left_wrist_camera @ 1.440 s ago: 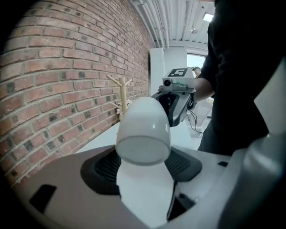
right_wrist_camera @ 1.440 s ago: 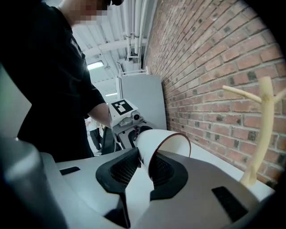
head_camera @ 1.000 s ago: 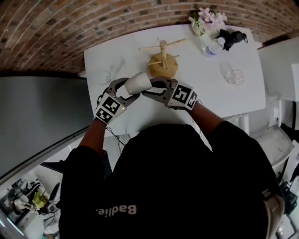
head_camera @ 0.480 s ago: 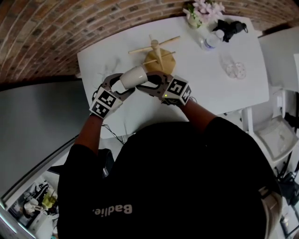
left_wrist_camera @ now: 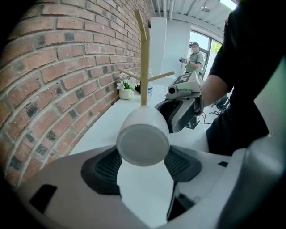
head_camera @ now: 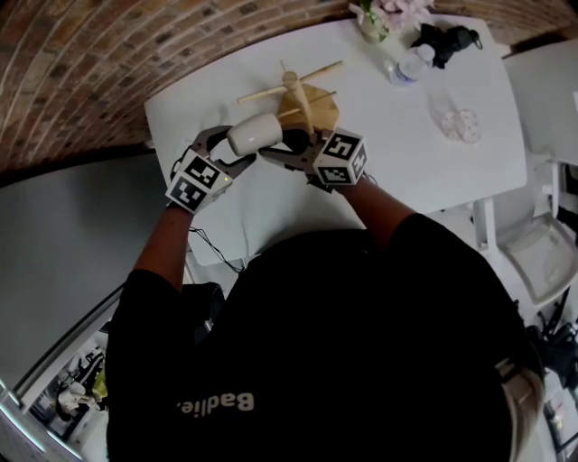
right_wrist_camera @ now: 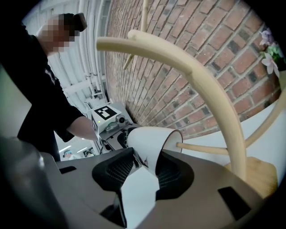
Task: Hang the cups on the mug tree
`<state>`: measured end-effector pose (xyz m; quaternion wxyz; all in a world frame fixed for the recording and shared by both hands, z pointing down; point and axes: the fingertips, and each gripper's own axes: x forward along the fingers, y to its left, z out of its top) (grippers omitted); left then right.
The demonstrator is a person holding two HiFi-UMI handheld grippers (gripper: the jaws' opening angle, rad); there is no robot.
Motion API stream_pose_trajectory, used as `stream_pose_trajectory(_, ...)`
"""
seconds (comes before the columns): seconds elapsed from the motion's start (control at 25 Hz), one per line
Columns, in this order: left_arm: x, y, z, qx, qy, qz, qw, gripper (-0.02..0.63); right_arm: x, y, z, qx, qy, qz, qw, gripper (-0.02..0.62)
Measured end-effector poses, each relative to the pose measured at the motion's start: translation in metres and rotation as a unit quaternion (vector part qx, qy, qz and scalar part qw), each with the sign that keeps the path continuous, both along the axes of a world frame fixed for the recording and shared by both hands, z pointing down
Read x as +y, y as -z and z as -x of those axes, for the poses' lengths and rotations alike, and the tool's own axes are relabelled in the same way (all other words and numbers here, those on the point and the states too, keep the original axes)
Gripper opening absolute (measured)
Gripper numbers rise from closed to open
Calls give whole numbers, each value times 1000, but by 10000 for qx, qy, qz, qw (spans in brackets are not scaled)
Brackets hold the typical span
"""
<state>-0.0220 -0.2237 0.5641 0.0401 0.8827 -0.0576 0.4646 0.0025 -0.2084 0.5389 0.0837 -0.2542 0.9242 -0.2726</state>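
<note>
Grey left gripper (left_wrist_camera: 144,157) clamps the white cup (left_wrist_camera: 143,134) by its base, above the desk (head_camera: 406,153) near its far edge, just beside the mug tree (head_camera: 302,99). The right gripper (right_wrist_camera: 143,172) has just been opening its jaws, and the cup's rim sits loose between them. Probably a regrip; next, steer the handle onto a peg (right_wrist_camera: 201,148).

Likely a lab or workroom: bare brick wall (head_camera: 108,54), plain white table (head_camera: 433,180).

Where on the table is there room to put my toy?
The biggest bare patch of the table lies between the mug tree and the clear dish, down to the near edge. A smaller one runs along the near edge at the left. Crowded: the far right corner with flowers, bottle and black object, and around the cup by the tree.
</note>
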Motion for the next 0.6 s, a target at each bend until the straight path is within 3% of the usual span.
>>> stream_pose_trajectory(0.6,-10,-16,-29,-206,-193,49,9996,295,-9,-25,-28,-957,-315,536,9935,178)
